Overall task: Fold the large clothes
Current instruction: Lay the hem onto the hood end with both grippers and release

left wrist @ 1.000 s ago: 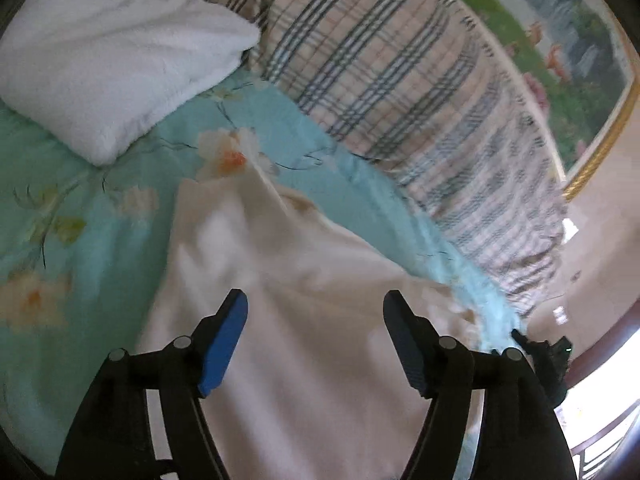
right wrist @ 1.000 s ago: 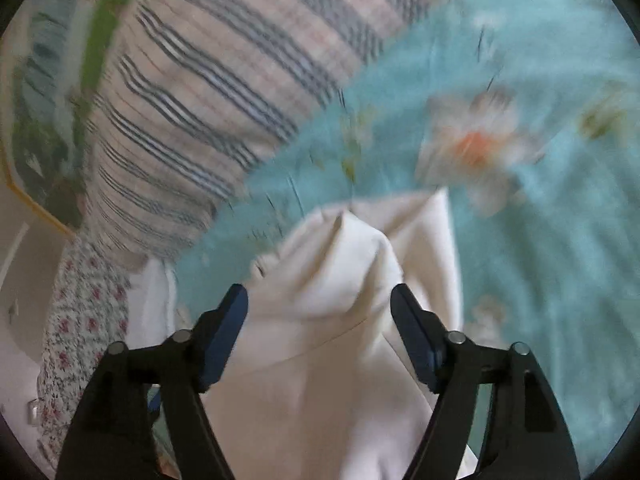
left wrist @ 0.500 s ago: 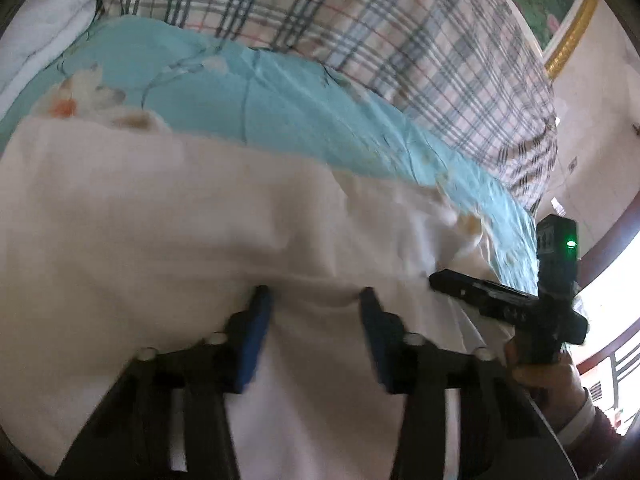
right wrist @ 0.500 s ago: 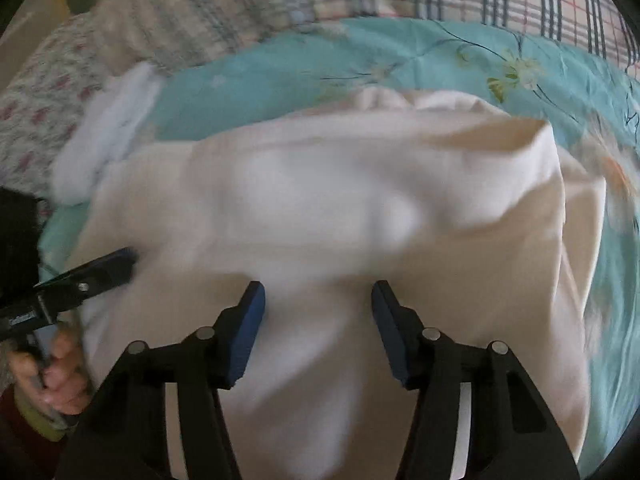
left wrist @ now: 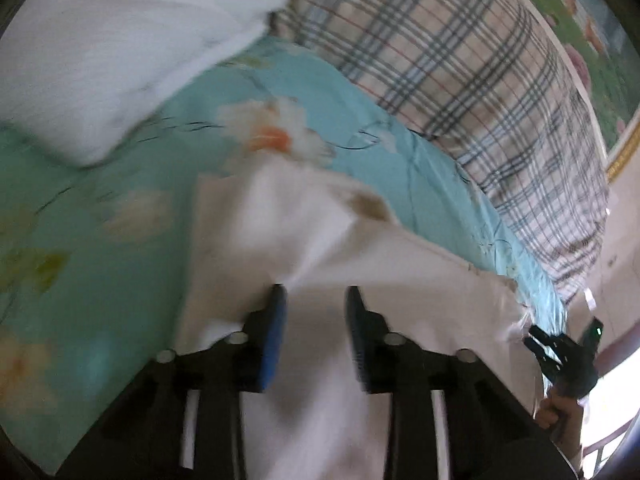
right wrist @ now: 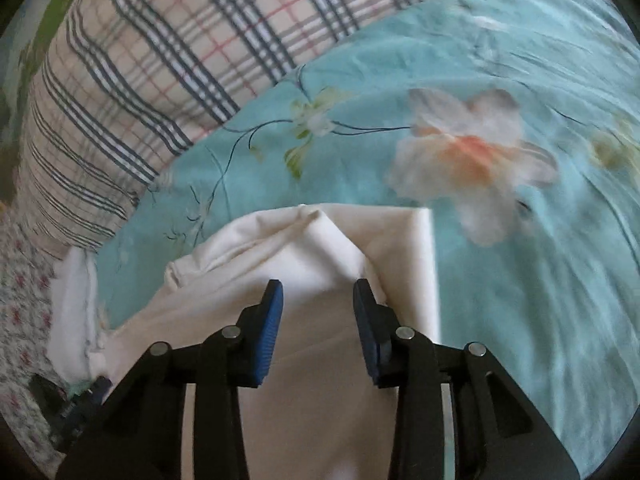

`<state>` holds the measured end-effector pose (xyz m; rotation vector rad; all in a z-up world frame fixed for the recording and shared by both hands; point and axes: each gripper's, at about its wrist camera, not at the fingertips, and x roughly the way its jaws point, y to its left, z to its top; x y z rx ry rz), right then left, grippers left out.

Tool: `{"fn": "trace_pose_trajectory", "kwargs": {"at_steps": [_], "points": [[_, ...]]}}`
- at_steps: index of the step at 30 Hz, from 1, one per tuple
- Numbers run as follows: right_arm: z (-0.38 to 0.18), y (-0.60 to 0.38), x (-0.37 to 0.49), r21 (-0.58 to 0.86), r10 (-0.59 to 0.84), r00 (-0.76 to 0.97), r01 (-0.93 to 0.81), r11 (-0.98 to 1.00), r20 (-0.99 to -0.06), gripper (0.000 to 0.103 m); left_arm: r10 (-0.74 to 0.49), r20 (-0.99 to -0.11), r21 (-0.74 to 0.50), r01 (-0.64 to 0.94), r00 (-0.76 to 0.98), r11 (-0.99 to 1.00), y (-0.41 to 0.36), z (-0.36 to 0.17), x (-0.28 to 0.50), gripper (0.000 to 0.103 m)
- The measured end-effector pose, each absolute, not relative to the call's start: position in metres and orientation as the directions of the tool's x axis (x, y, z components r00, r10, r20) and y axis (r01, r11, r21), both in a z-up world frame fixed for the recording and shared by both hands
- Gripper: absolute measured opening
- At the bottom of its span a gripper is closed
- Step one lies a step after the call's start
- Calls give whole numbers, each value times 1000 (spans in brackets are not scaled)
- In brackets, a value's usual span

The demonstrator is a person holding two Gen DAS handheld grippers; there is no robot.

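Note:
A large cream garment (left wrist: 320,240) lies on a teal floral bedsheet (left wrist: 100,220). My left gripper (left wrist: 316,300) has its jaws narrowed around a raised fold of the cream cloth, which runs taut from the left pad (left wrist: 276,320). In the right wrist view the same garment (right wrist: 312,248) is bunched into a ridge between the blue pads, and my right gripper (right wrist: 318,296) has its jaws narrowed around that ridge. The right gripper also shows in the left wrist view (left wrist: 560,352), at the garment's far edge. The left gripper shows at the lower left of the right wrist view (right wrist: 68,400).
A white fluffy blanket (left wrist: 100,48) lies at the upper left of the bed. A plaid quilt (left wrist: 480,80) is piled along the far side and also shows in the right wrist view (right wrist: 160,60). A framed picture (left wrist: 592,20) hangs behind.
Both grippers went from wide open to narrowed on the garment. They dipped close to the cloth, then rose back with a fold pulled up between the pads.

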<state>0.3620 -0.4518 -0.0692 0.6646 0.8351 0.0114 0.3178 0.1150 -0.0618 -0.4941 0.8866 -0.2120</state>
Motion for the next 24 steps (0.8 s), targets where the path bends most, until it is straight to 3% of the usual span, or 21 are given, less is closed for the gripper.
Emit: {"fn": "trace_pose_trajectory", "kwargs": {"at_steps": [1, 7, 12, 15, 19, 24], "points": [[-66, -451, 354, 542, 255, 685, 241, 805, -682, 38, -375, -679, -508, -34, 632, 861, 122, -58, 304, 54], [-55, -431, 296, 587, 351, 683, 141, 797, -641, 40, -461, -617, -601, -3, 638, 799, 121, -42, 223, 63], [-63, -401, 251, 596, 419, 644, 72, 800, -640, 41, -517, -632, -621, 22, 577, 783, 99, -51, 174, 67], [-70, -392, 231, 601, 442, 619, 62, 797, -649, 41, -483, -676, -600, -35, 557, 799, 106, -69, 159, 67], [-76, -389, 217, 586, 439, 592, 71, 807, -676, 42, -495, -657, -654, -104, 568, 749, 126, -76, 153, 62], [-66, -390, 207, 585, 434, 608, 62, 809, -665, 42, -481, -652, -672, -155, 586, 724, 126, -73, 149, 74]]}}
